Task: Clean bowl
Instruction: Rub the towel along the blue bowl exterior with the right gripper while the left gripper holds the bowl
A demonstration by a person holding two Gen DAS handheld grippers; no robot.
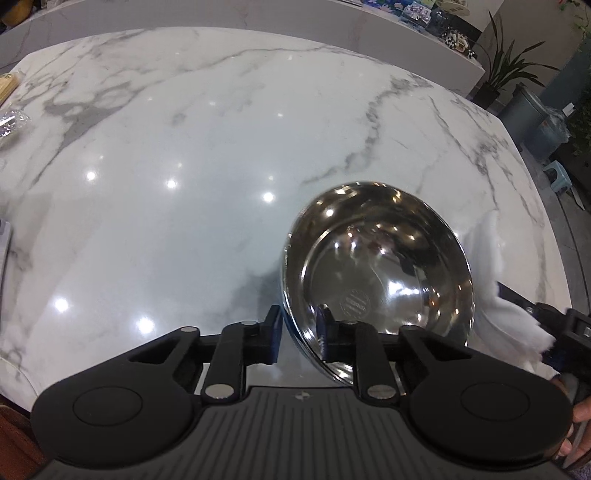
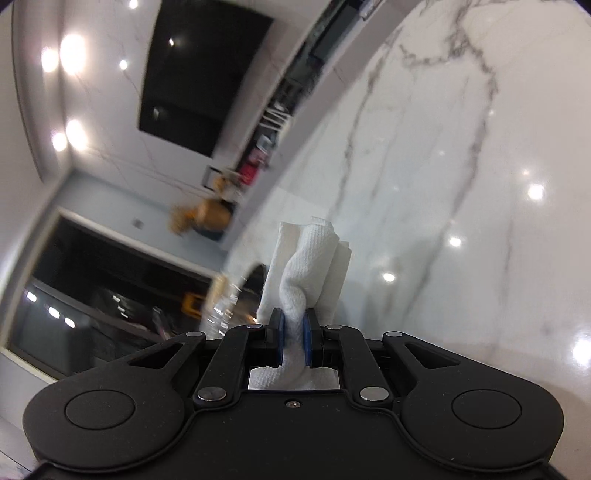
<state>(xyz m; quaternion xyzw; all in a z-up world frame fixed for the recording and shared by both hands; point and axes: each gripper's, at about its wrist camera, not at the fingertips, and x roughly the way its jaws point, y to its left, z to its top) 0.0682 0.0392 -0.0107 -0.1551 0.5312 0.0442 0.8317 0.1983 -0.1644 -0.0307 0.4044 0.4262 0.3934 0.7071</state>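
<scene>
A shiny steel bowl is tilted above the white marble counter, its open side toward the camera. My left gripper is shut on the bowl's near rim, one finger outside the wall and one inside. My right gripper is shut on a folded white paper towel that sticks out past the fingers. In the left wrist view the towel and the right gripper sit just right of the bowl, outside it. The right wrist view is rolled sideways and blurred; a sliver of the bowl's rim shows at its left.
A crinkled clear wrapper and a wooden board edge lie at the counter's far left. Beyond the right edge stand a grey bin, a potted plant and a small stool. A raised marble ledge runs behind.
</scene>
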